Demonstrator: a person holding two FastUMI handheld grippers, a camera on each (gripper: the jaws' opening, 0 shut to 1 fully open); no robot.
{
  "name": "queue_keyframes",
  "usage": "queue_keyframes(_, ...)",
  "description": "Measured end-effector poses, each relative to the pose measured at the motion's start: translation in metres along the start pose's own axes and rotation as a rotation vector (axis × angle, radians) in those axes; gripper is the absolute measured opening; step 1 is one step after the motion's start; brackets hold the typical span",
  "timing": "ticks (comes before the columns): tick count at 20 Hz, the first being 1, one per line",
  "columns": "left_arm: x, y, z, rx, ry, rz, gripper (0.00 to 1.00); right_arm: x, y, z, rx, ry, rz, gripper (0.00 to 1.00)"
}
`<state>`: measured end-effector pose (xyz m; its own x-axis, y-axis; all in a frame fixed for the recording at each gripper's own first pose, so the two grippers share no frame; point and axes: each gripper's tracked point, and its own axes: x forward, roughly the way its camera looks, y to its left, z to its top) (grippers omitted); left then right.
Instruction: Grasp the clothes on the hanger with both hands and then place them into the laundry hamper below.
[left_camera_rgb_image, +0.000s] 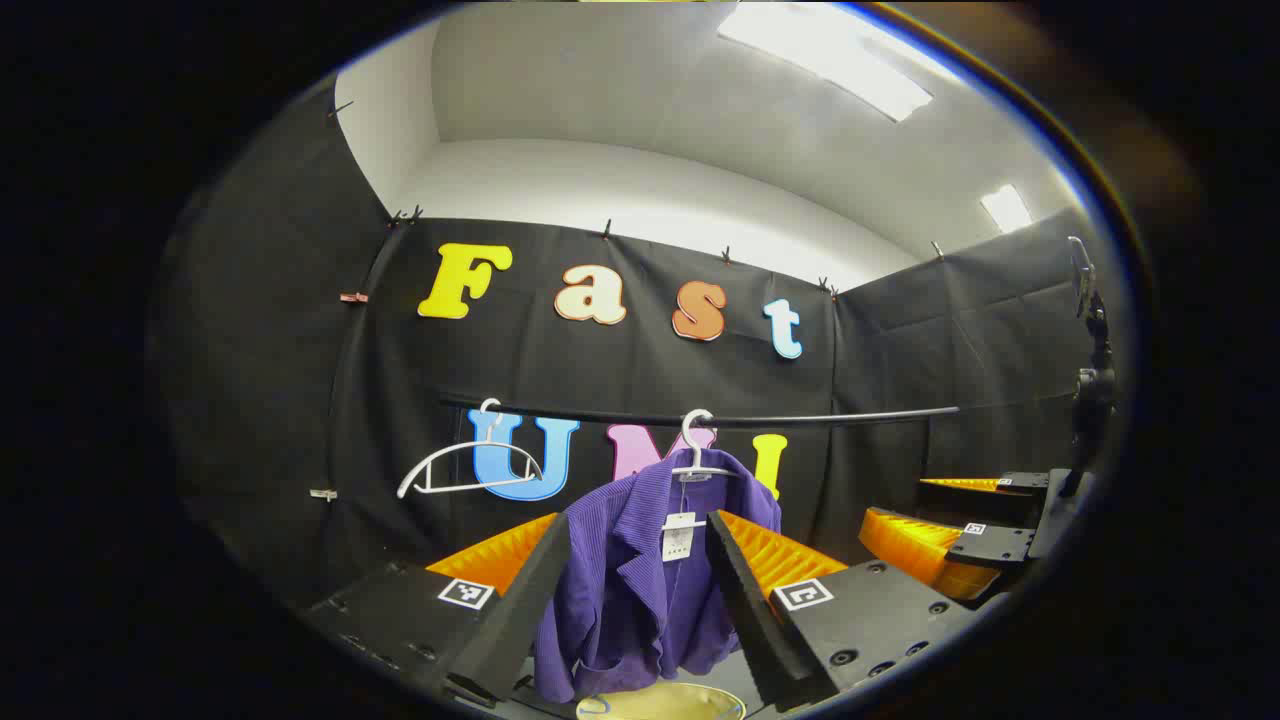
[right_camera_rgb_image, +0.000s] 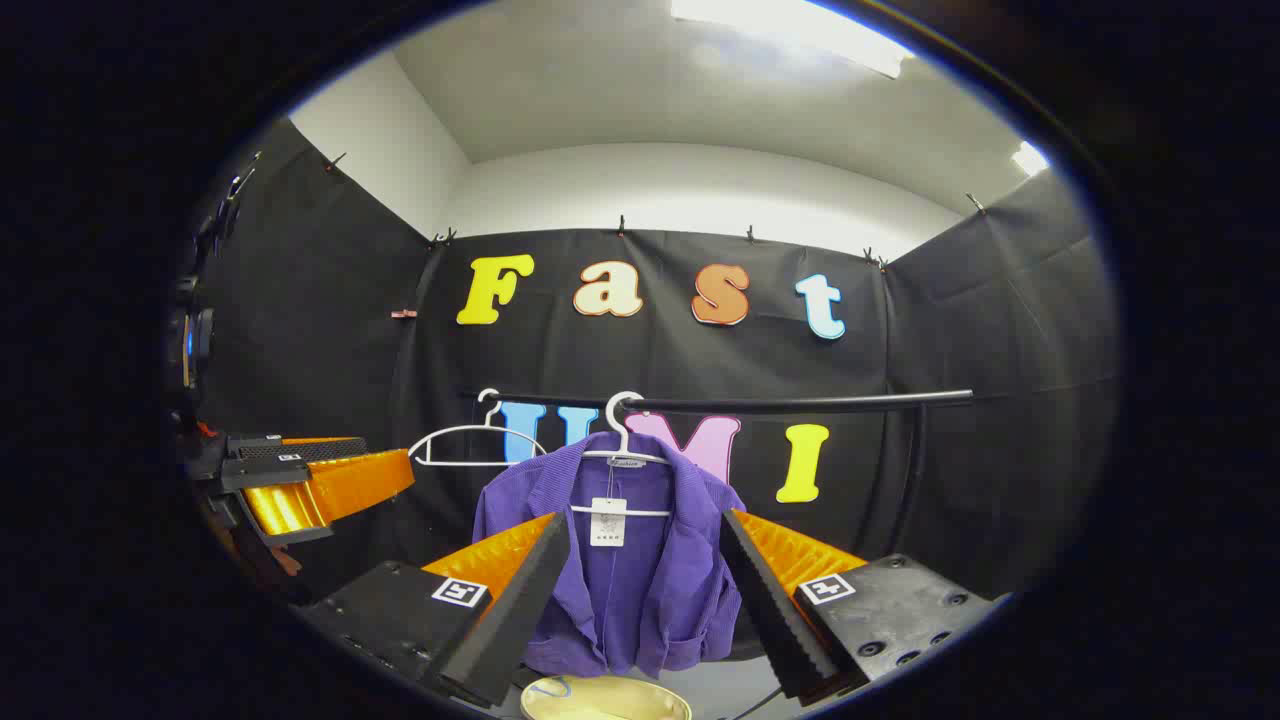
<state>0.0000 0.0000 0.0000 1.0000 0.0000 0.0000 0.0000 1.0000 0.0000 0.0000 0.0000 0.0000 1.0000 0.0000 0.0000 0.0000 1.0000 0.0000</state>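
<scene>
Two open claws face a purple jacket hanging on a rail.

The rail (right_camera_rgb_image: 800, 402) runs crosswise; the jacket (right_camera_rgb_image: 640, 570) hangs lengthwise straight ahead of the left claw (left_camera_rgb_image: 640, 590) and right claw (right_camera_rgb_image: 645, 590), both spread wide, empty. The hamper (right_camera_rgb_image: 605, 698) rim lies below, an empty hanger (right_camera_rgb_image: 470, 445) beside.

Black rail (right_camera_rgb_image: 760, 403), two white hangers (right_camera_rgb_image: 470, 440), purple jacket (right_camera_rgb_image: 640, 580)

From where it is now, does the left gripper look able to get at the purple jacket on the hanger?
Probably yes. The left gripper is open and the purple jacket hangs straight ahead between its fingers, nothing lying between. The right gripper is off to the side, and the empty hanger hangs apart on the rail.
</scene>
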Motion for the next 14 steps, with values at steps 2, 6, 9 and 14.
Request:
queue_keyframes(2, 0.0018, -0.0012, -0.0014, -0.010, 0.002, 0.006, 0.86, 0.0016, -0.0035, -0.0009, -0.006, -0.001, -0.002, 0.97)
queue_keyframes(6, 0.0025, -0.0031, -0.0041, -0.020, 0.008, 0.005, 0.86, 0.0023, -0.0015, -0.0050, 0.002, 0.010, 0.007, 0.97)
queue_keyframes(9, 0.0025, -0.0050, -0.0010, -0.017, -0.001, -0.006, 0.86, 0.0026, 0.0006, -0.0054, -0.001, 0.010, 0.014, 0.97)
queue_keyframes(14, 0.0038, -0.0080, -0.0073, -0.027, 0.015, -0.009, 0.86, 0.0043, 0.0017, -0.0047, -0.004, -0.002, 0.013, 0.97)
